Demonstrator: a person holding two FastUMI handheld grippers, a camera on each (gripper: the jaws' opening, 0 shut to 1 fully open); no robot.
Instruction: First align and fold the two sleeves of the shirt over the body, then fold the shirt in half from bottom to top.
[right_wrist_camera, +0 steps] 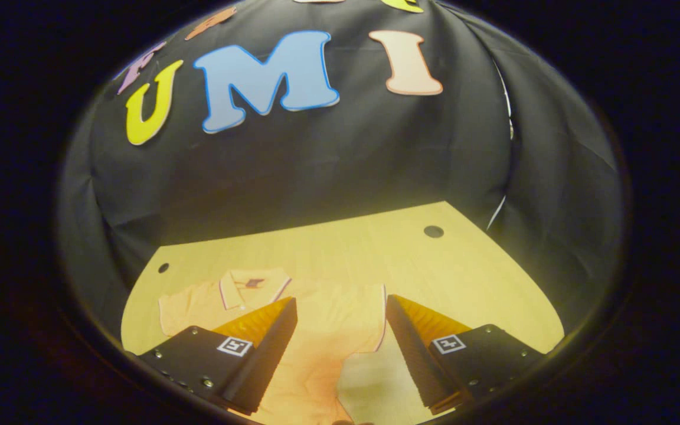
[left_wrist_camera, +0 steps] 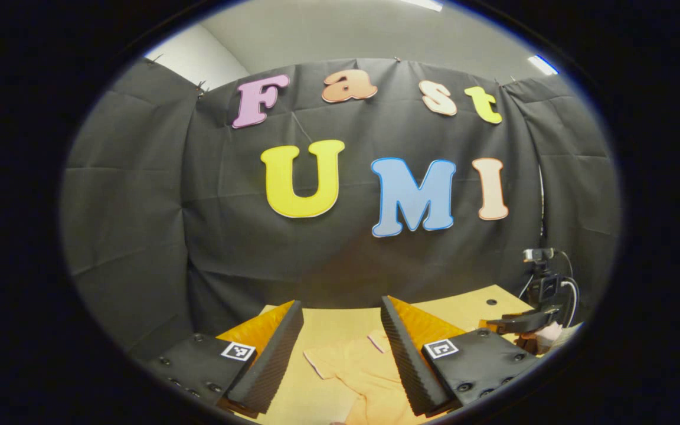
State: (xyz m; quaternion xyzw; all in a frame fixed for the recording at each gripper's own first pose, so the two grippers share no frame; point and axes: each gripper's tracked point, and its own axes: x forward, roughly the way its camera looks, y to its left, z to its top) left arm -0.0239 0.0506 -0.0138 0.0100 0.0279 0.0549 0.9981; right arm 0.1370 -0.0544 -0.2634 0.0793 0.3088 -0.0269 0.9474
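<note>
Since the shirt (right_wrist_camera: 316, 330) lies spread flat on the table (right_wrist_camera: 464, 277) with both short sleeves out to the sides and nothing folded over the body, I judge that I am at the very start: the sleeve step is not yet begun. In the right gripper view the collar (right_wrist_camera: 251, 286) points toward the cloth wall, and one sleeve (right_wrist_camera: 363, 319) reaches out just ahead of my right gripper (right_wrist_camera: 340, 354), between its two fingers, which stand wide apart and hold nothing. In the left gripper view the other sleeve (left_wrist_camera: 328, 360) lies below and between the fingers of my left gripper (left_wrist_camera: 340, 354), also spread wide and empty, held above the fabric rather than on it. Off to that view's right edge I can see my other tool and the hand on it. Next, I think, each gripper must drop to its sleeve's outer edge, pinch it, and carry it inward over the body.
</note>
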